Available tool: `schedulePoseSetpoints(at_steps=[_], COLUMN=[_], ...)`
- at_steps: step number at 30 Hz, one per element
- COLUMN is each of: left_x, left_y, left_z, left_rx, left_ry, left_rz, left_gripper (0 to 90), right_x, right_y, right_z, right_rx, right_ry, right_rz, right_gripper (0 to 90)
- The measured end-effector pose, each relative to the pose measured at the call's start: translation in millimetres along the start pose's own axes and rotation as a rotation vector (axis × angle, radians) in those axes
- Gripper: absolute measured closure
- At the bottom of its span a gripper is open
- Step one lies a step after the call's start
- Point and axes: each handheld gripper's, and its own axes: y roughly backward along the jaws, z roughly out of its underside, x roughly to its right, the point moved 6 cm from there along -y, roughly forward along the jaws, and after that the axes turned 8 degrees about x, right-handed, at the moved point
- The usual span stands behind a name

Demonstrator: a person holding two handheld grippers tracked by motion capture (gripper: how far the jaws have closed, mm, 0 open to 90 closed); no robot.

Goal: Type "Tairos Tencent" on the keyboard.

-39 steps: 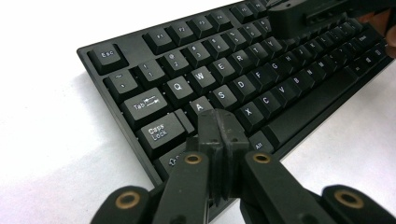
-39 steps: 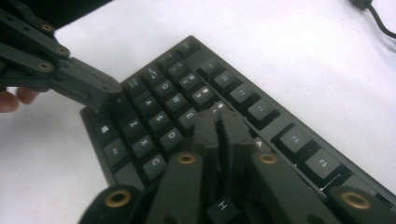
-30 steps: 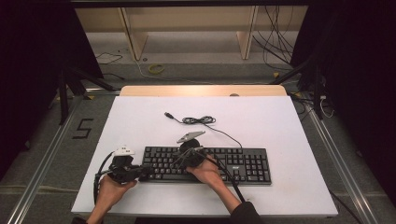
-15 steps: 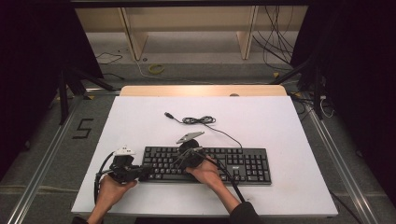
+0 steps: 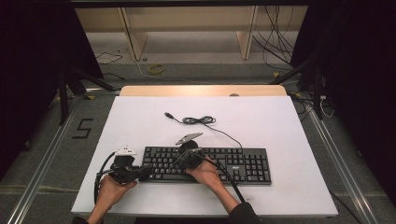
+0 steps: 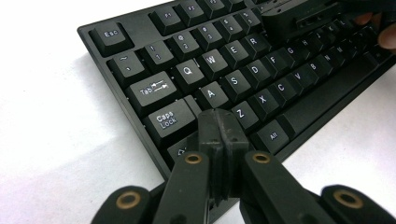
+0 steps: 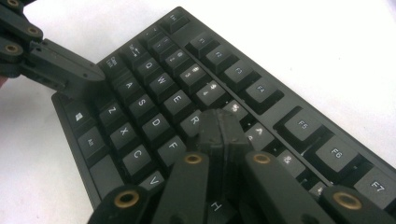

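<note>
A black keyboard [image 5: 243,164] lies on the white table [image 5: 280,121], near its front edge. My left gripper [image 5: 145,172] sits at the keyboard's left end. Its jaws are shut with nothing between them, and the left gripper's tips [image 6: 219,122] rest by the Shift key, below Caps Lock. My right gripper [image 5: 180,159] is over the left-middle keys, also shut and empty. The right gripper's tips [image 7: 220,126] are near the R and F keys. The left gripper [image 7: 88,77] reaches in at the left of the right gripper view. A hand holds each gripper.
The keyboard's thin black cable [image 5: 198,120] lies coiled behind it, its USB plug [image 5: 168,115] loose on the table. A wooden strip [image 5: 201,90] edges the far side of the table. Beyond it are shelf legs and floor cables.
</note>
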Motion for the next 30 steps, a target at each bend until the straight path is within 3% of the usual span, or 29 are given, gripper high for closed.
schedulePoseSetpoints(at_steps=[4, 11, 17, 20, 22, 30], left_x=[-0.3, 1.9, 5.3, 6.6, 8.3, 12.3], left_y=[0.2, 3.8, 4.9, 5.0, 5.7, 4.0], left_z=[0.1, -4.1, -8.6, -10.8, -12.6, -17.8], left_rx=[-0.001, 0.035, 0.081, 0.099, 0.114, 0.138], left_ry=[0.0, -0.004, -0.001, 0.002, 0.002, 0.0], left_rz=[0.002, 0.012, 0.041, 0.054, 0.066, 0.071], left_gripper=[89.4, 88.1, 79.0, 67.6, 64.9, 51.9], right_x=[-0.1, 0.4, 1.8, 2.3, 2.3, 3.0], right_y=[-0.8, 2.6, 13.7, 18.8, 22.2, 33.4], right_z=[-0.2, -1.1, -4.7, -6.6, -7.1, -5.5], right_rx=[0.002, 0.021, 0.069, 0.086, 0.098, 0.124], right_ry=[0.01, -0.021, -0.043, -0.041, -0.049, -0.061], right_rz=[0.005, -0.005, -0.02, -0.031, -0.042, -0.068], right_gripper=[90.0, 90.0, 84.4, 80.7, 77.3, 64.5])
